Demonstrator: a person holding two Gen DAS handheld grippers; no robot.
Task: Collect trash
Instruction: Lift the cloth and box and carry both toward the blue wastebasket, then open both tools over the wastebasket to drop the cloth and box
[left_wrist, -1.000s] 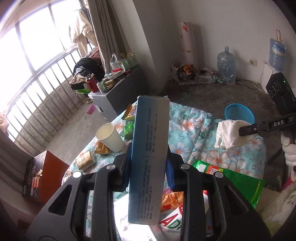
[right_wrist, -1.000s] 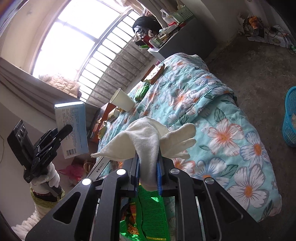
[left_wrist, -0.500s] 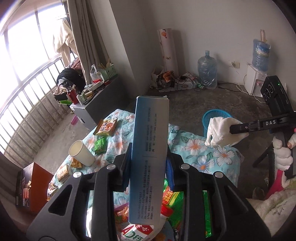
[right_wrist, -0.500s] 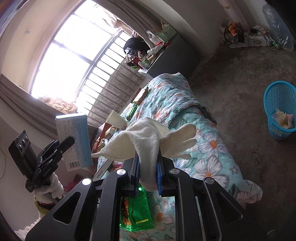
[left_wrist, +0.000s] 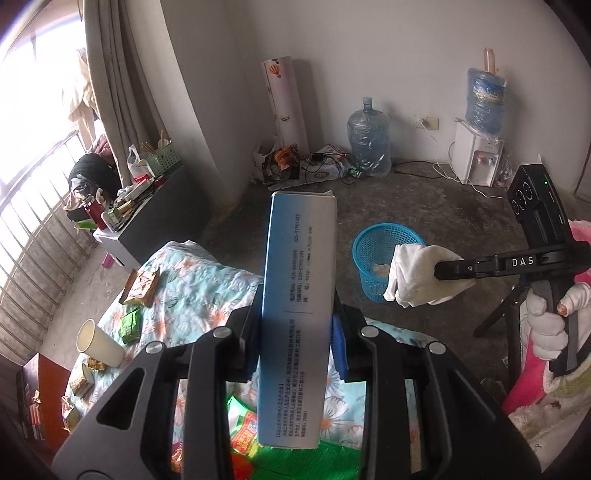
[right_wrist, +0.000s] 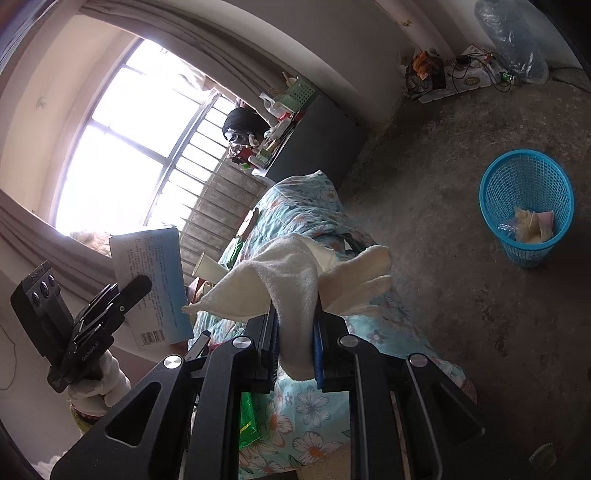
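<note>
Bed (left_wrist: 192, 273) with floral cover carries wrappers and paper cup (left_wrist: 99, 343). Blue basket (right_wrist: 526, 206) on floor, scraps inside. Left tool (left_wrist: 297, 347) clenched on upright blue box (left_wrist: 299, 295); right tool (right_wrist: 295, 347) clenched on white cloth (right_wrist: 295, 280), both above bed.

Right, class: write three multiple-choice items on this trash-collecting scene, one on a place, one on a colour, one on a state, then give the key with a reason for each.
1. Where is the paper cup?
A. on the floral bedcover
B. in the basket
C. on the floor

2. What colour is the mesh basket?
A. red
B. blue
C. black

3. What does the right gripper hold?
A. nothing
B. a bottle
C. a white cloth

Key: 1 A, the cup lies on its side on the cover. 2 B, its mesh is bright blue. 3 C, the jaws clamp the cloth, while the left gripper holds a blue box.
</note>
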